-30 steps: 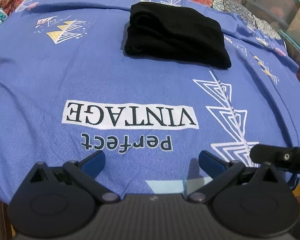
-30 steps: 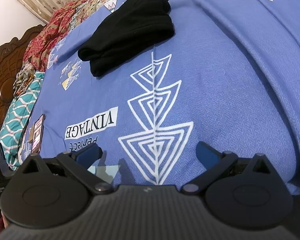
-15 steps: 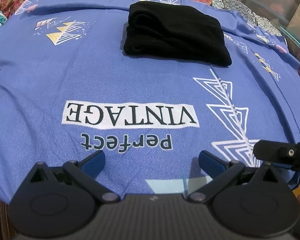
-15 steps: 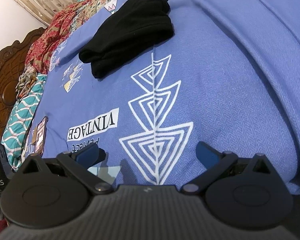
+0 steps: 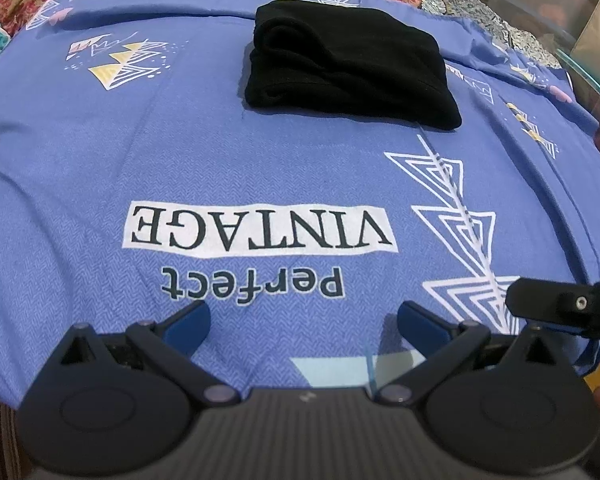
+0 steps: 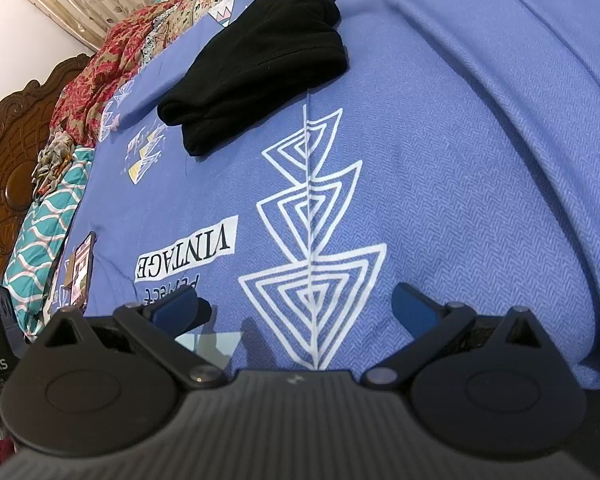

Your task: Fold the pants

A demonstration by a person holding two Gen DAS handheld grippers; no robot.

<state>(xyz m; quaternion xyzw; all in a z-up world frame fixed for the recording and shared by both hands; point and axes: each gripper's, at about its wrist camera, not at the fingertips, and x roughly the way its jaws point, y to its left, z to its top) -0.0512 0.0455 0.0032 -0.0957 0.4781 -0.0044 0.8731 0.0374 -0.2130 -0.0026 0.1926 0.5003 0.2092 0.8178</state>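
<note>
The black pants (image 5: 350,68) are seen folded into a compact, layered bundle lying flat on the blue printed bedsheet (image 5: 100,184). All positions below are given relative to the white "VINTAGE" label (image 5: 260,231) printed on that sheet.

The pants are located beyond the label, on the far part of the sheet, and are well apart from both grippers. In the right wrist view the bundle (image 6: 256,68) is shown past the tip of the white triangle motif (image 6: 310,240), which is printed just beside the label.

The left gripper (image 5: 303,322) is held on the near side of the label, over the word "Perfect" (image 5: 254,280). Its jaws are spread wide and nothing is held between them.

The right gripper (image 6: 296,312) is held near the label, over the broad base of the triangle motif. Its jaws are likewise spread apart and empty.

A phone-like object (image 6: 80,270) is seen lying on the sheet to the side of the label toward the carved wooden headboard (image 6: 8,152).
</note>
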